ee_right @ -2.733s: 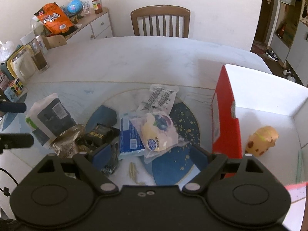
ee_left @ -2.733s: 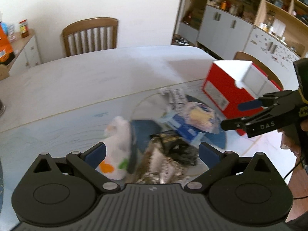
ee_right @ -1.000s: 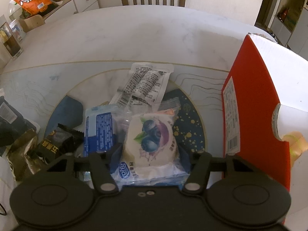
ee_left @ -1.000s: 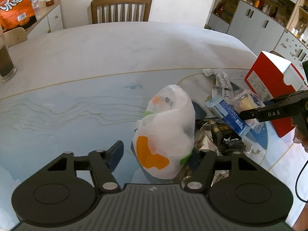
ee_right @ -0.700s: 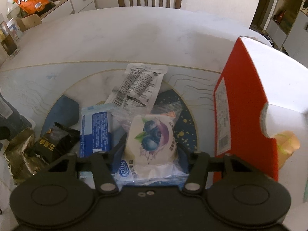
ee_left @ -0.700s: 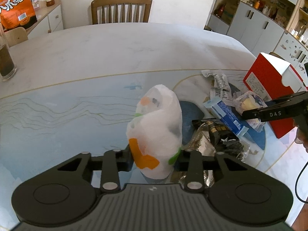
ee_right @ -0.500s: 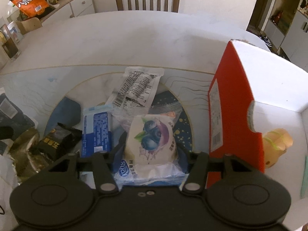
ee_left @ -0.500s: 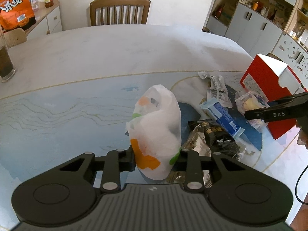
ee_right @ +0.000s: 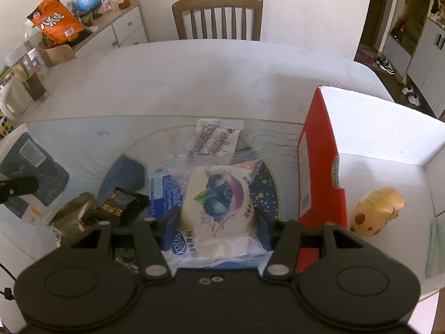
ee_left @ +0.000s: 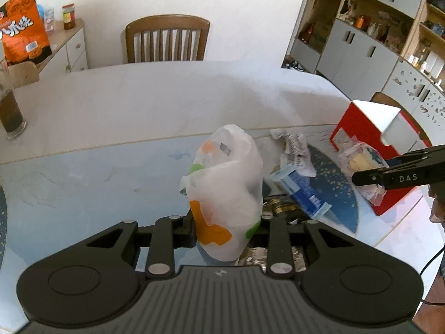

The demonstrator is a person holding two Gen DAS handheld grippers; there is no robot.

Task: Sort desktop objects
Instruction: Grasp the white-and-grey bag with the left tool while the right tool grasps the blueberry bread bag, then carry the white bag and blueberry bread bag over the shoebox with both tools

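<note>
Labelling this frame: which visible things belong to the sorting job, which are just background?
Job: white plastic bag in left gripper; blueberry bun pack in right gripper; red box; blue packet.
Background: chair; orange snack bag; glass.

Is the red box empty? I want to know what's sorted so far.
No, a yellow-brown toy animal already lies inside the red box against its white floor.

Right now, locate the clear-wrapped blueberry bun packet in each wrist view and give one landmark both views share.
Left wrist view: the clear-wrapped blueberry bun packet is at the right, held in the right gripper, in front of the red cardboard box.
Right wrist view: the packet is at lower centre, between that gripper's blue pads.
Shared landmark: the wooden slat-back chair behind the table.
</note>
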